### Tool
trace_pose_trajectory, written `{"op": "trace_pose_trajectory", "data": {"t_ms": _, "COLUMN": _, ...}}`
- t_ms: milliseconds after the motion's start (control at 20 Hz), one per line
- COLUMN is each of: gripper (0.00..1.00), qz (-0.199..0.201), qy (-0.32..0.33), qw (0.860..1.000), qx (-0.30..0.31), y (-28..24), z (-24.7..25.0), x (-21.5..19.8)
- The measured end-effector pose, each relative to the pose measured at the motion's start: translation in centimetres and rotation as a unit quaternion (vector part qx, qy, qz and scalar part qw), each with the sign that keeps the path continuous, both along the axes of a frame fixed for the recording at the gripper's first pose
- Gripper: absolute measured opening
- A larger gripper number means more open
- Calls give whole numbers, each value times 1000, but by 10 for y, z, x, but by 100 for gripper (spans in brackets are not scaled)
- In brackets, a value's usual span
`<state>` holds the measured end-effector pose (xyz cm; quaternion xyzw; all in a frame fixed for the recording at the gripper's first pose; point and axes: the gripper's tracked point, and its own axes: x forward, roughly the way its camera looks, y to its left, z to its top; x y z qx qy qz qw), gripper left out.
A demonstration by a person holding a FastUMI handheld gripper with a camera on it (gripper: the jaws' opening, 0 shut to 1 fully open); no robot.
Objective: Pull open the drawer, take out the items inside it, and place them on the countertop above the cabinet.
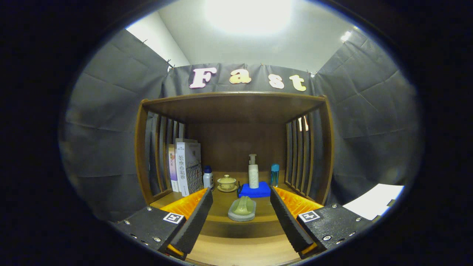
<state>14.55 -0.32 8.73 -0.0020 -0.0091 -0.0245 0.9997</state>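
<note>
Gripper (241, 218) held level, facing the cabinet (236, 107). Fingers spread wide, gripping nothing. The soap dish (242, 209) sits on the table between them.

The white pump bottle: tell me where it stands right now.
In the gripper view, the white pump bottle stands upright on the blue pad at the back of the wooden shelf, beyond the open gripper, between the lidded cup and the blue bottle.

Books (186, 167) stand at shelf's left w/ a small white bottle (208, 177) beside; lidded cup on saucer (227, 183) near center; white paper (373, 201) off right.
</note>
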Motion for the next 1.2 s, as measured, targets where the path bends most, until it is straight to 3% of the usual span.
{"op": "trace_pose_trajectory", "data": {"t_ms": 350, "gripper": 97, "qz": 13, "qy": -29, "qw": 999, "qx": 6, "y": 9, "z": -19, "x": -62}}
{"op": "trace_pose_trajectory", "data": {"t_ms": 600, "gripper": 97, "qz": 15, "qy": -2, "qw": 1000, "qx": -12, "y": 20, "z": -57, "x": -89}}
{"op": "trace_pose_trajectory", "data": {"t_ms": 1200, "gripper": 97, "qz": 41, "qy": 40, "qw": 998, "qx": -13, "y": 43, "z": -133, "x": -123}}
